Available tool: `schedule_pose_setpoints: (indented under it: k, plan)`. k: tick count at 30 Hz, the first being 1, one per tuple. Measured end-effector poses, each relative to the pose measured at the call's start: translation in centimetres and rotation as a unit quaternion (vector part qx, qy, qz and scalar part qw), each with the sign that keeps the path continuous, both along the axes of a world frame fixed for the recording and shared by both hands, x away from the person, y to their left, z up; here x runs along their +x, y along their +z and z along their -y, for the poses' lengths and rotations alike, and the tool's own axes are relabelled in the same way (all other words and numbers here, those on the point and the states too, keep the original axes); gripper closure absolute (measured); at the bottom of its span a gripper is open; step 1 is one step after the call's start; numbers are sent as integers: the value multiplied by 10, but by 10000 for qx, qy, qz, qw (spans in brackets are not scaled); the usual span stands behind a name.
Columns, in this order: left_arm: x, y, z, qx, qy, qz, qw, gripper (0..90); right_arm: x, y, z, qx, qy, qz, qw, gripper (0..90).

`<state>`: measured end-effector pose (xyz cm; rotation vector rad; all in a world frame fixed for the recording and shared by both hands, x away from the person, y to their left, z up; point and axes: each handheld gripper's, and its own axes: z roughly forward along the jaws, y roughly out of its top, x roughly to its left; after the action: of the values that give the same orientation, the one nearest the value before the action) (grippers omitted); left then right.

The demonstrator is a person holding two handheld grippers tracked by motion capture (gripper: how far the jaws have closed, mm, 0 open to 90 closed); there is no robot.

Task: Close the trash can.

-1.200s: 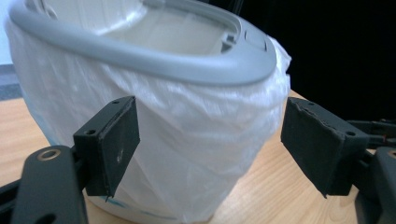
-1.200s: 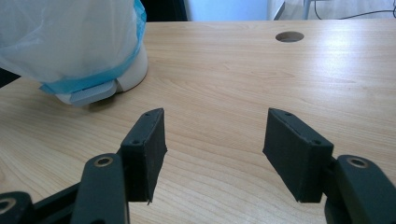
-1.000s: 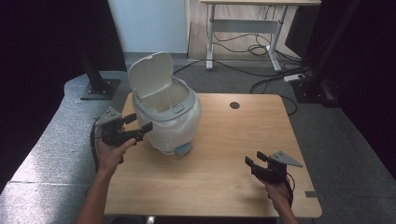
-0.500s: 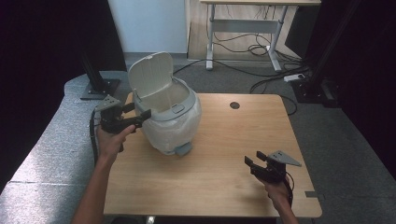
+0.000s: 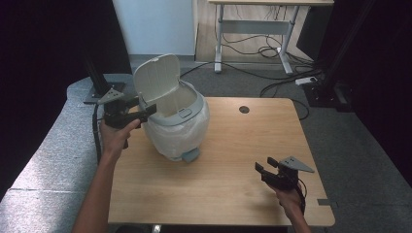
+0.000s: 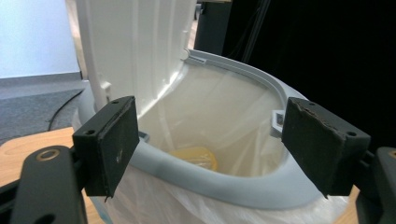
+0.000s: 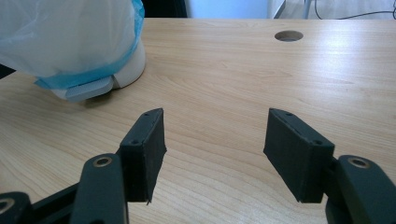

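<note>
High view: white bin (image 5: 176,124) on the table's (image 5: 233,184) left half, lid (image 5: 156,77) up; left gripper (image 5: 145,110) at its rim, right gripper (image 5: 265,167) low at the near right, well apart.

Left gripper view: jaws wide, empty, astride the grey rim (image 6: 210,179); yellow object (image 6: 196,156) inside the liner.

Right gripper view: jaws apart, holding nothing, over bare wood; bin's base (image 7: 88,88) far left.

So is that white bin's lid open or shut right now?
Open. The lid stands upright behind the bin, whose bag-lined inside, with something yellow at the bottom, is exposed.
</note>
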<state>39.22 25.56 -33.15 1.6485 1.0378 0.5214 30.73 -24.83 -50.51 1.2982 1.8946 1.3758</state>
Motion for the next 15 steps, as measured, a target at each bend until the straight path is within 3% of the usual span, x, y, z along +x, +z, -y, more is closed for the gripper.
schedule_pose_setpoints:
  k: [15]
  plan:
    - [31,12,-8,40,124,7,9999,188,0,-3,-4,-56,41,-43,10000,379]
